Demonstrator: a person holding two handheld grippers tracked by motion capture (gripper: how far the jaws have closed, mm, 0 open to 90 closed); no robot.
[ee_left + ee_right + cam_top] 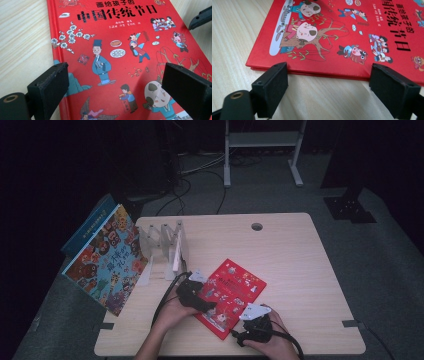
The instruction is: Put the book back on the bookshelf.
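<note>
A flat red hardcover picture book (231,296) is lying on the pale wooden table (295,260), near its front edge; it is looking stiff, slick and moderately heavy — best taken at a cover edge. The left gripper (112,87) is hovering wide open over the cover, gripping nothing; the right gripper (329,85) is sitting open at the book's edge — pads clear.

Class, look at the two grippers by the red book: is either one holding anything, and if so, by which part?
Nothing is held. The left gripper is open above the red book; the right gripper is open at its edge.

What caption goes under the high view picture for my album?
Two hand-held grippers, left gripper and right gripper, meet at a red picture book lying flat on a wooden table.
</note>
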